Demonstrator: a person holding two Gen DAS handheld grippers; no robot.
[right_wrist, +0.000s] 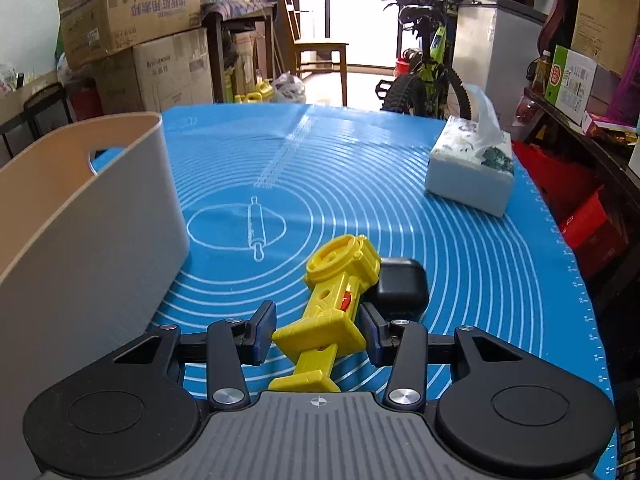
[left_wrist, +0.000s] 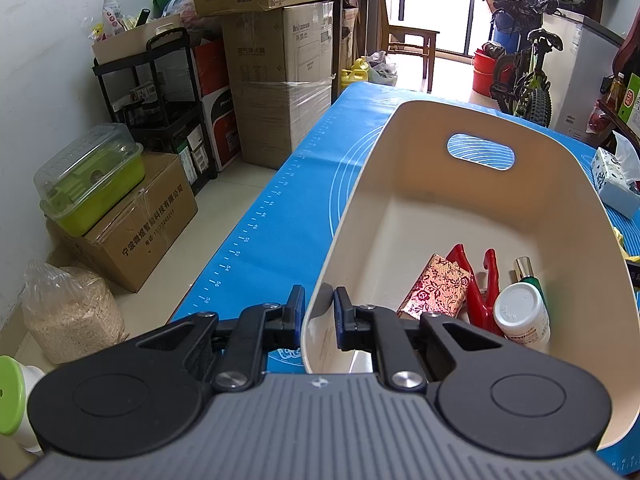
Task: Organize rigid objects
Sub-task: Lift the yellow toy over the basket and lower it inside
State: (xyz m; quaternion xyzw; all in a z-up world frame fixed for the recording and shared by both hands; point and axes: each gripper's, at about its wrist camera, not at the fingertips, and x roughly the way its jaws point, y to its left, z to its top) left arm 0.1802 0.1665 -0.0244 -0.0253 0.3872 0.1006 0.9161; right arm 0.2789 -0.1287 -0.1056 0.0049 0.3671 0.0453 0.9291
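Writing: the cardboard box (left_wrist: 132, 228) on the floor at left carries Chinese characters along its side, and a tall box (left_wrist: 280, 80) behind it reads something like "Inbaxss", though I cannot read it for certain. Ruler numbers run along the edge of the blue mat (left_wrist: 260, 240). The mat also shows a drawn rolling pin in my right view.

My left gripper (left_wrist: 318, 308): its fingers are clamped on the near rim of the cream bin (left_wrist: 352, 208), one finger outside the wall, one inside.

Bin contents: a red-and-gold patterned box (left_wrist: 438, 292), a red clip (left_wrist: 486, 292), a white-capped bottle (left_wrist: 520, 312) and a green bottle with a silver cap (left_wrist: 530, 274) lie in the near right corner.

My right gripper (right_wrist: 318, 332): the fingers sit either side of the yellow toy (right_wrist: 334, 300); the right finger touches it, a small gap shows at the left, so it is not clamped.

Yellow toy, place: on the tabletop between my fingers, just right of the bin (right_wrist: 100, 240).

Yellow toy, direction: long axis runs from near me away and slightly right; the round ring end points away, the flat foot end toward me.

Black case (right_wrist: 400, 286): touching the toy's right side, beyond my right finger.

Tissue box (right_wrist: 472, 176): far right on the mat, well apart.
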